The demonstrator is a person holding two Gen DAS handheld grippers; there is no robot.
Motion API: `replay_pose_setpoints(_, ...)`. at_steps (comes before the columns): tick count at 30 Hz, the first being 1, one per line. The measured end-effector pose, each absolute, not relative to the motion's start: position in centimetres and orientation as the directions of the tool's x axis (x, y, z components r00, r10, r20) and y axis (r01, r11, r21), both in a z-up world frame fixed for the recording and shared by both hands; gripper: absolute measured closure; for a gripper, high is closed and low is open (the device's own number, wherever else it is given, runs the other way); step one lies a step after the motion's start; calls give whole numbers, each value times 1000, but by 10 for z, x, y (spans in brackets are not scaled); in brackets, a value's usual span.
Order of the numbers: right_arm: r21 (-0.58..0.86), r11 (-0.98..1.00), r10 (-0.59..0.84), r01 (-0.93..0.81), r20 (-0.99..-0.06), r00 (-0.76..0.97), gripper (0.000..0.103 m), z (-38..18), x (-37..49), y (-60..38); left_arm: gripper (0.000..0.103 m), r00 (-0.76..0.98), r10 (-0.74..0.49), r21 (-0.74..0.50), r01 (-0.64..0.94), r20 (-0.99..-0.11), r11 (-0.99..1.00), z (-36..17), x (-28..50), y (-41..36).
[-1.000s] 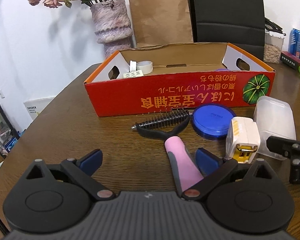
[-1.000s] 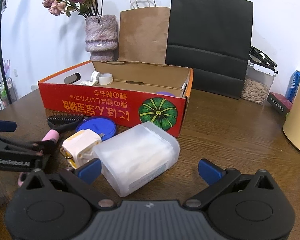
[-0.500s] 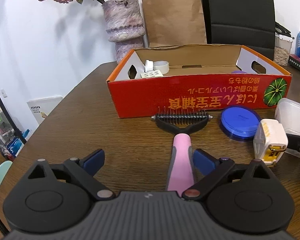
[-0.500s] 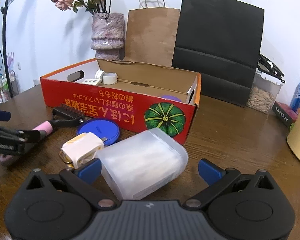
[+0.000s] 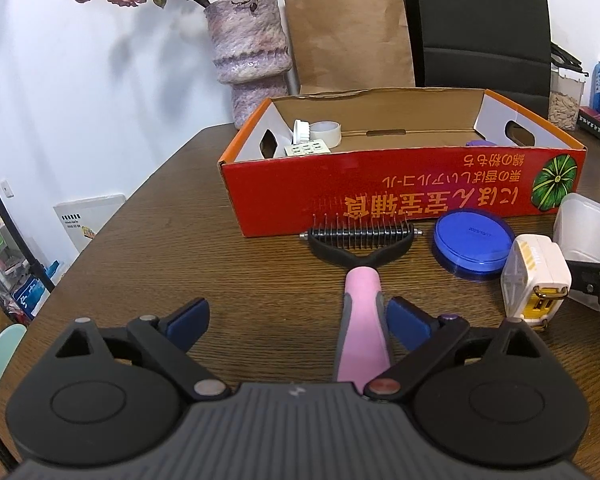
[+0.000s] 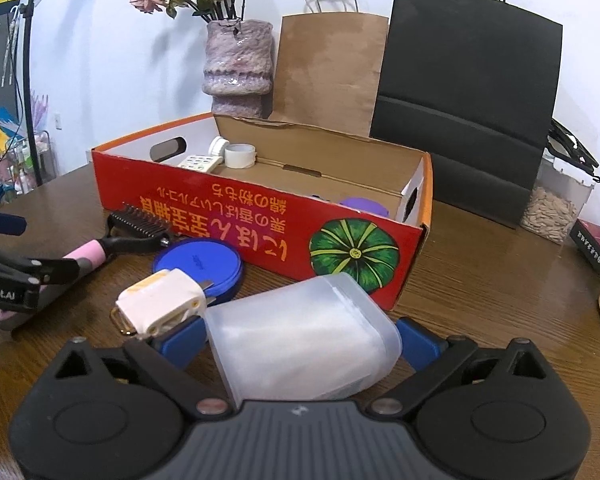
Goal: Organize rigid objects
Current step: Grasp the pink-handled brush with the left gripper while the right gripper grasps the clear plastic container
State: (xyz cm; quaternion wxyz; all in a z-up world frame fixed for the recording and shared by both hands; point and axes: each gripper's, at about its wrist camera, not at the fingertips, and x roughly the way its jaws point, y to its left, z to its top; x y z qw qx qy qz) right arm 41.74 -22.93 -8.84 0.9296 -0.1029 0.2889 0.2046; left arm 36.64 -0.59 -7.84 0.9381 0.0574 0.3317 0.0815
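Two wrist views of one tabletop scene. Left wrist view: the left gripper stands wide open over the wooden table; the pink handle of the grooming comb lies between its blue fingers, close against the right-hand one and well apart from the left-hand one, with the toothed black head pointing away toward the red cardboard box. Right of the comb lie a blue round lid and a white plug adapter, with a frosted plastic container at the frame edge. Inside the box, at its left end, sit a tape roll and a white keypad-like piece. Right wrist view: the right gripper is spread around the frosted plastic container, a blue finger close on each side; whether the pads press it cannot be told. The white plug adapter lies just beside the container's left, the blue round lid behind it, the grooming comb farther left in front of the red cardboard box. A vase, a brown paper bag and a black paper bag stand behind the box
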Motion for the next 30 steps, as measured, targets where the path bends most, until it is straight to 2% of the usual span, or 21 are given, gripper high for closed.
replay_pose_setpoints(17,-83,945,215,-317,-575,789,3,-87,395,-232,6,769,190,156,-118,-611,981,-79,368,-5)
replay_pose_setpoints(24,-68,960,192,-271,-547,815,3,-82,391,-235,27,789,161,129,-104,-593,986,-78,373,-10)
replay_pose_setpoints(28,-56,968,178,-246,-539,823,3,-81,393,-238,30,783,134,106,-87,-608,991,-82,382,-14)
replay_pose_setpoints(30,-53,969,175,-240,-537,825,3,-81,393,-237,35,774,129,101,-84,-620,991,-85,387,-16)
